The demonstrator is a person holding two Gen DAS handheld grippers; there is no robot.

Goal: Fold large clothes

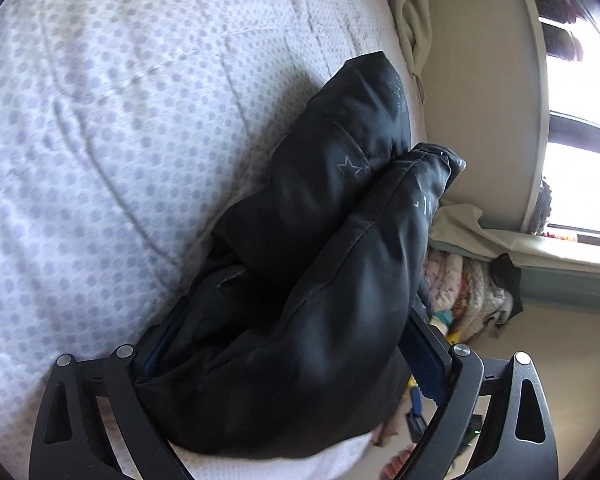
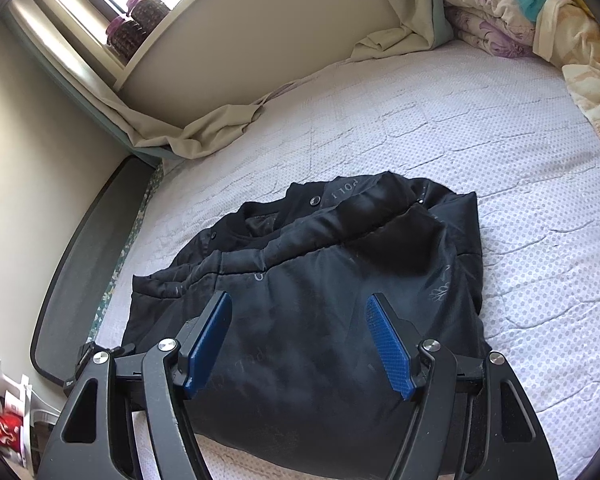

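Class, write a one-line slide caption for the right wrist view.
Open right gripper poised above folded black jacket on a dotted mattress.

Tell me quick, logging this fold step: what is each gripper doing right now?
Left gripper: shut on a thick fold of the black padded jacket.
Right gripper: open, blue pads apart above the jacket, gripping nothing.

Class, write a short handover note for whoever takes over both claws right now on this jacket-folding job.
Left claw: shut on a thick bunch of the black jacket.
Right claw: open, above the jacket, gripping nothing.
Jacket lies bundled on the dotted mattress, collar at the far end.
Done: seemingly folded roughly in on itself.
Left: lay the held part down, flatten, finish.
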